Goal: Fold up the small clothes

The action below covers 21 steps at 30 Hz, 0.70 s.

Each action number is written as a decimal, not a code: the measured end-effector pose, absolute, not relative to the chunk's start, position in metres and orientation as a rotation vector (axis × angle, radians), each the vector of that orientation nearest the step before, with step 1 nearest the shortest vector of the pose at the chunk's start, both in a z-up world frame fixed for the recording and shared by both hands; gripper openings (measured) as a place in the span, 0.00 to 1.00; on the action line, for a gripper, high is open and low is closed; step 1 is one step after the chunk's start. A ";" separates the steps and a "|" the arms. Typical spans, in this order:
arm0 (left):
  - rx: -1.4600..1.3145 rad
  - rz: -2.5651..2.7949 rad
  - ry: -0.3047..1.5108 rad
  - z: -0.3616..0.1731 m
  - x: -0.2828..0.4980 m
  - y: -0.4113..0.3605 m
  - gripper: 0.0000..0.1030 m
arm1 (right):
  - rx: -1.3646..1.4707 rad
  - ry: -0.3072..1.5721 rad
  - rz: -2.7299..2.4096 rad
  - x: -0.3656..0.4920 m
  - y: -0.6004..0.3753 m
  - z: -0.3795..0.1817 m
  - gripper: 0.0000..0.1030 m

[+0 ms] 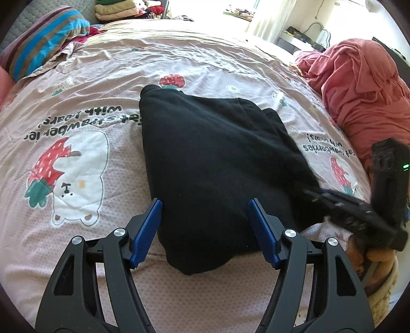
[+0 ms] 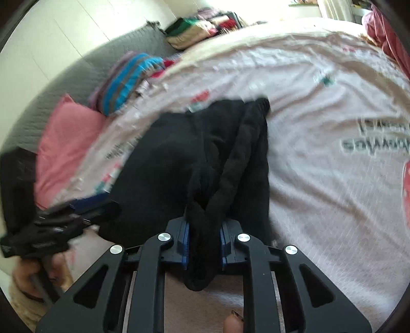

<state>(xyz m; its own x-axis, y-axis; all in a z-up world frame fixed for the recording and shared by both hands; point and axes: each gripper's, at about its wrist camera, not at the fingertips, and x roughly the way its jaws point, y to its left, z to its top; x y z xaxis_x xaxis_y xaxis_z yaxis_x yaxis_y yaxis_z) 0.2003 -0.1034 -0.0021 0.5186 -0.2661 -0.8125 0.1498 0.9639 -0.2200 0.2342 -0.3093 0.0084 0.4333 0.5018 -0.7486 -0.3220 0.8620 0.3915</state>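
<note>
A black garment (image 1: 212, 158) lies folded on the pink printed bedsheet (image 1: 107, 76). My left gripper (image 1: 205, 217) stands open, its blue pads (image 1: 148, 230) on either side of the garment's near end, not pressing it. My right gripper (image 2: 204, 246) is shut on a bunched black edge of the garment (image 2: 202, 253), which hangs through the blue pads. In the left wrist view the right gripper (image 1: 311, 193) reaches in from the right, at the garment's right edge. In the right wrist view the left gripper (image 2: 77, 207) is at the lower left, blurred.
A pile of pink-red cloth (image 1: 358, 84) lies at the right side of the bed. A striped blue blanket (image 1: 43, 38) and a pink pillow (image 2: 69, 143) sit at the head, with stacked clothes (image 1: 120, 10) beyond. A person's hand (image 2: 28, 279) holds the left gripper.
</note>
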 end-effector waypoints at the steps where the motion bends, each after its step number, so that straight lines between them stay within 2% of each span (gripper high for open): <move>1: -0.123 -0.249 0.996 -0.003 0.200 -0.104 0.60 | 0.203 1.000 0.507 0.233 -0.310 0.005 0.20; 3: -0.112 -0.247 0.997 -0.005 0.197 -0.106 0.62 | 0.222 0.981 0.485 0.228 -0.312 0.005 0.24; 5: -0.105 -0.245 0.999 -0.006 0.194 -0.106 0.63 | 0.190 0.952 0.441 0.221 -0.311 0.010 0.36; 9: -0.112 -0.247 0.994 -0.007 0.191 -0.104 0.64 | 0.094 0.892 0.361 0.203 -0.306 0.016 0.42; 13: -0.122 -0.252 0.989 -0.006 0.188 -0.102 0.64 | 0.052 0.822 0.283 0.189 -0.303 0.026 0.65; 16: -0.126 -0.263 0.984 -0.005 0.184 -0.099 0.64 | 0.045 0.781 0.250 0.181 -0.305 0.034 0.68; 21: -0.124 -0.264 0.964 0.002 0.177 -0.092 0.65 | -0.027 0.678 0.190 0.158 -0.304 0.050 0.85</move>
